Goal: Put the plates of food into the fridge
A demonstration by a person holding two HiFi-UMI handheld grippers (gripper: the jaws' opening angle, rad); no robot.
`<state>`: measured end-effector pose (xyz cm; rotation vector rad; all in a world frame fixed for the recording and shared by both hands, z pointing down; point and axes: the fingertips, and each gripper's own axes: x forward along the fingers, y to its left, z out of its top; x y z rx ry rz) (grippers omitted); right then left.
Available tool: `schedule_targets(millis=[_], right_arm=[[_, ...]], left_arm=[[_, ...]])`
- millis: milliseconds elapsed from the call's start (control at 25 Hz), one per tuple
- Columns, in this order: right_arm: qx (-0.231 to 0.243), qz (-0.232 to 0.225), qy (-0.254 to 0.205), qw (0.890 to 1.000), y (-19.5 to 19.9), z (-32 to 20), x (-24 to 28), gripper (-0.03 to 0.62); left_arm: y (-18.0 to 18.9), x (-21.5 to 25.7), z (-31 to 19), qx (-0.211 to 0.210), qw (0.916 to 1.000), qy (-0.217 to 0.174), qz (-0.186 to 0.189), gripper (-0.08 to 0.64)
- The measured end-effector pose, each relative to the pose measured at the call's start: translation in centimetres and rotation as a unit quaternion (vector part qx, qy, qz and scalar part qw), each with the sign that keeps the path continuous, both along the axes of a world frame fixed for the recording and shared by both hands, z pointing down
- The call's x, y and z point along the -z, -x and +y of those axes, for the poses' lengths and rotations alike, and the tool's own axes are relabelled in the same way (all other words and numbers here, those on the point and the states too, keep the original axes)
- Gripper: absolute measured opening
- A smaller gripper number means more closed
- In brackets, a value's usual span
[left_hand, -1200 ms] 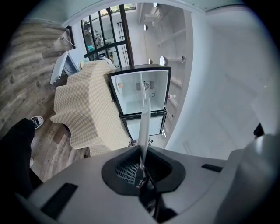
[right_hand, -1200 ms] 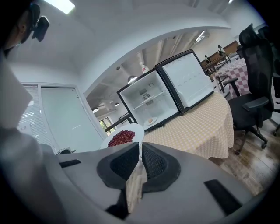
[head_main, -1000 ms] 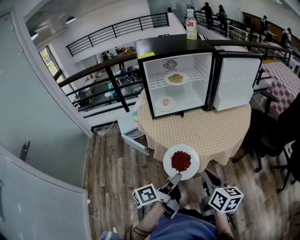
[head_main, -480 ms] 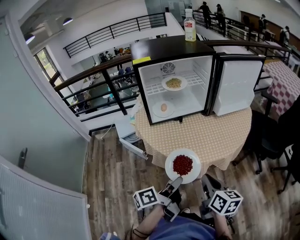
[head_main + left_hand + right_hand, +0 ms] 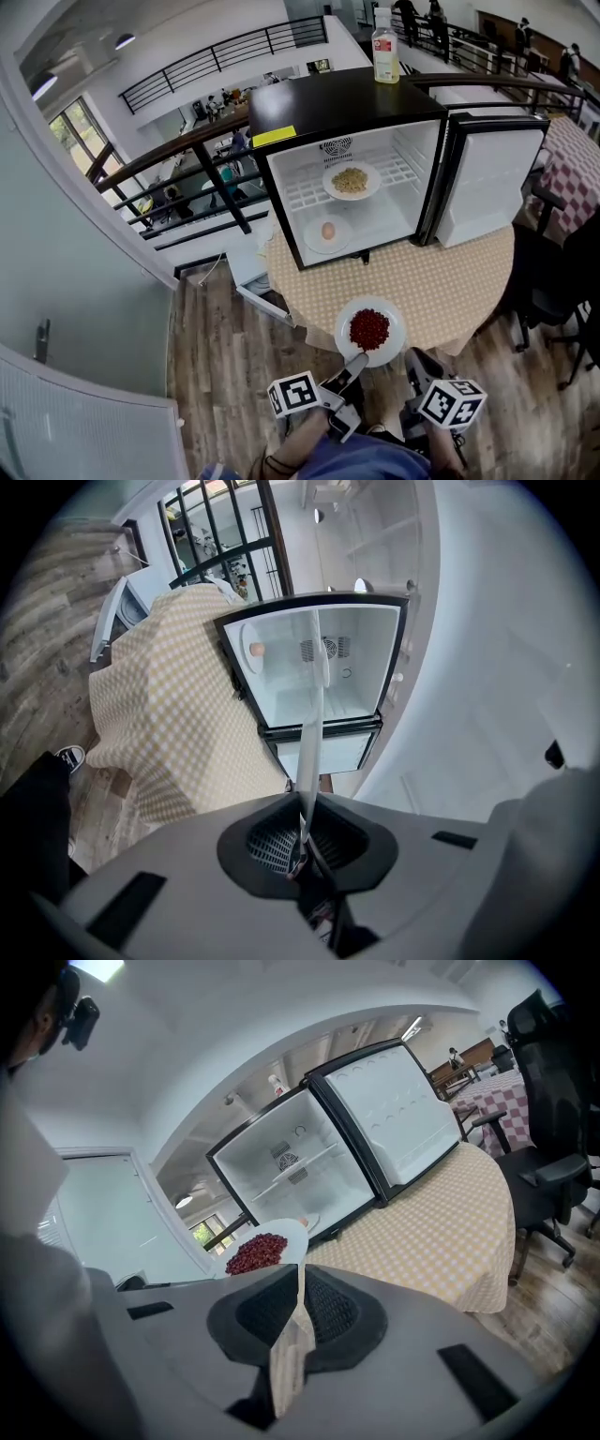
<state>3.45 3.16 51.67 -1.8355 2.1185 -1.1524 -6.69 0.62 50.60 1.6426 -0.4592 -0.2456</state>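
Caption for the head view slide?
Left tongs grip a white round plate of red food before the open black mini fridge.

An office mezzanine lounge: railings point(image 5: 230, 45), cloth-covered tables point(image 5: 441, 281), swivel chairs point(image 5: 553, 1110).

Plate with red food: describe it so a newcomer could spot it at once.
Find the open black fridge on the checked-cloth table. In front of it, the left claw and right claw grip a white plate by its near rim. It alone bears a red heap; the shelf plate and lower plate inside the fridge bear pale food.
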Motion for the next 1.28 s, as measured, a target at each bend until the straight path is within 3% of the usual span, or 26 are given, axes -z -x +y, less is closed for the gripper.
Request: schedule_targets(millis=[240,640,1040,1280], right_arm=[[-0.017,-0.001,0.009,1.000,-0.7,-5.6,0.0,0.034],[-0.047,0.012,0.024,0.999,-1.3,-11.6,0.6,0.034],[-0.087,0.021,0.034,0.995,-1.9,-14.5,0.0,0.034],[-0.064,0.011,0.036,0.997,-1.4,-16.1,-1.4,0.034]], left_arm=[[0.6,-0.2,-6.5,0.001,0.9999,0.000,-0.017,0.035],[-1.0,-1.2,-14.0,-0.032,0.9993,0.018,-0.005,0.035],[-2.6,-2.4,-17.1,-0.085,0.9959,0.031,-0.001,0.035],[-2.4,-3.2,-18.3,-0.081,0.9958,0.041,-0.012,0.035]])
